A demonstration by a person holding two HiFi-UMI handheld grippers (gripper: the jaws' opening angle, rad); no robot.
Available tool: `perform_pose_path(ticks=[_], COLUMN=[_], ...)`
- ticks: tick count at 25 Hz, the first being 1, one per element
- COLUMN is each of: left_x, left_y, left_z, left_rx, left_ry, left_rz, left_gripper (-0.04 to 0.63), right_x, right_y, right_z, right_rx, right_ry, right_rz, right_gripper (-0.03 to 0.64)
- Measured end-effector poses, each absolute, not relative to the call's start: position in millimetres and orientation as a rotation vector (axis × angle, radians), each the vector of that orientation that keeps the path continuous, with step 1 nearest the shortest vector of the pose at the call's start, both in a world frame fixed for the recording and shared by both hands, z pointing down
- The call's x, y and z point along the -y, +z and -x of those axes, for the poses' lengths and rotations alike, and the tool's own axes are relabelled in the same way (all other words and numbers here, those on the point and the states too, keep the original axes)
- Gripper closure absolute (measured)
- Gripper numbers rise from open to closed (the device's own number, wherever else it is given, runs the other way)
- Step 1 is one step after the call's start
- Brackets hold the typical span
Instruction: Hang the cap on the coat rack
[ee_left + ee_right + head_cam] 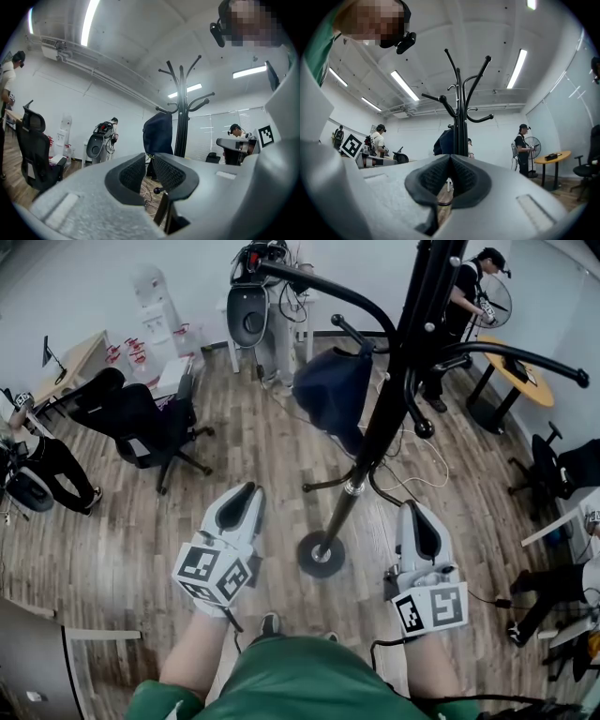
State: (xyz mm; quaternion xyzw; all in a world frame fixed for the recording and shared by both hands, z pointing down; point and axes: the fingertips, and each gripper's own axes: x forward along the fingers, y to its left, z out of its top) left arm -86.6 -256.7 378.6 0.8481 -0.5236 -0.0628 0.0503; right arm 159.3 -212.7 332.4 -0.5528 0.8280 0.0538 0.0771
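Observation:
The black coat rack (377, 424) rises from its round base (321, 555) just ahead of me. A navy cap (330, 388) hangs on one of its curved hooks, clear of both grippers. It also shows beside the pole in the left gripper view, cap (158, 133), and behind the pole in the right gripper view, cap (443, 143). My left gripper (246, 499) is low and left of the base, its jaws a narrow gap apart with nothing between them. My right gripper (419, 517) is to the right of the base, tips together and empty.
A black office chair (141, 423) stands at the left, and a crouched person (42, 465) beyond it. At the back right a person stands by a round wooden table (514, 373). Cables (417, 474) lie on the wood floor behind the rack. Another chair (562, 470) is at the right.

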Motion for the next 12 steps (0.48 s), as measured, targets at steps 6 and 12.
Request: perform_pose_path(ticks=[6, 12], left_x=[256.0, 255.3], left_y=[376.3, 374.1], left_z=[86.8, 88.5], left_rx=[1.593, 1.592], left_ry=[-0.194, -0.193], left_rz=[-2.590, -2.592], left_gripper=[0.526, 0.526], right_x=[212.4, 211.4], right_y=[332.0, 329.7], right_z=[-159.1, -159.2], right_rx=[-2.478, -2.469], right_ry=[0.155, 0.142], right_rz=[1.657, 1.656], right_gripper=[0.615, 0.615])
